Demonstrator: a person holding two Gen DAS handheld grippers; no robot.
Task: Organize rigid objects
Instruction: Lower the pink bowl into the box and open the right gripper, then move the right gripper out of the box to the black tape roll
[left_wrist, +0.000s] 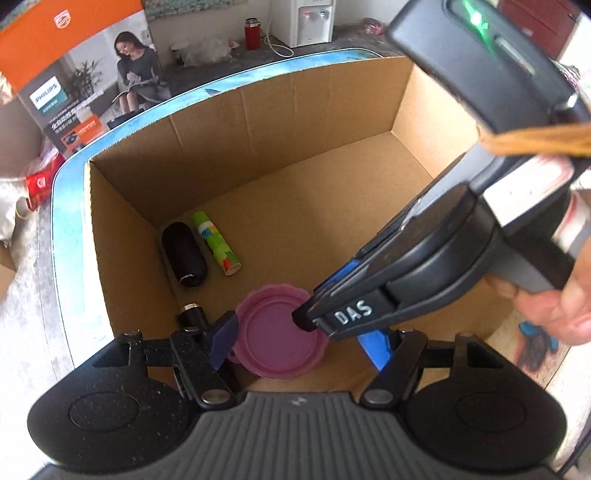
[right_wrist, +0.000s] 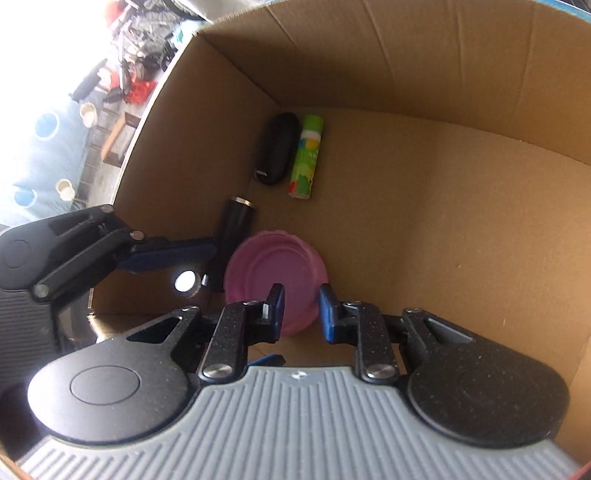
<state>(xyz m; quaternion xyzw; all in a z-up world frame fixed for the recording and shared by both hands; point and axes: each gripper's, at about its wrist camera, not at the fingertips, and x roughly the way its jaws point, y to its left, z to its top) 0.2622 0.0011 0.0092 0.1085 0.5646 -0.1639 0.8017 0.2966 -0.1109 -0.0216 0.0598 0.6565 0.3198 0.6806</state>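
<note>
Pink bowl (right_wrist: 273, 266) near cardboard box (right_wrist: 461, 206) wall, right claw (right_wrist: 301, 314) open above rim

1. Box (left_wrist: 266, 155): open brown cardboard with a blue-printed rim; everything below lies on its floor.
2. Pink bowl (left_wrist: 280, 332): round, shallow, scalloped rim, sitting near the box's left wall.
3. Black case (left_wrist: 183, 254): oblong with rounded ends, lying flat in the box's far-left corner, along the left wall.
4. Green tube (left_wrist: 217, 248): cylinder with a coloured pattern, on its side just beside the case, parallel to it.
5. Black cylinder (right_wrist: 236, 225): silver-capped, lying against the box's left wall, between case and bowl, close beside the bowl.
</note>
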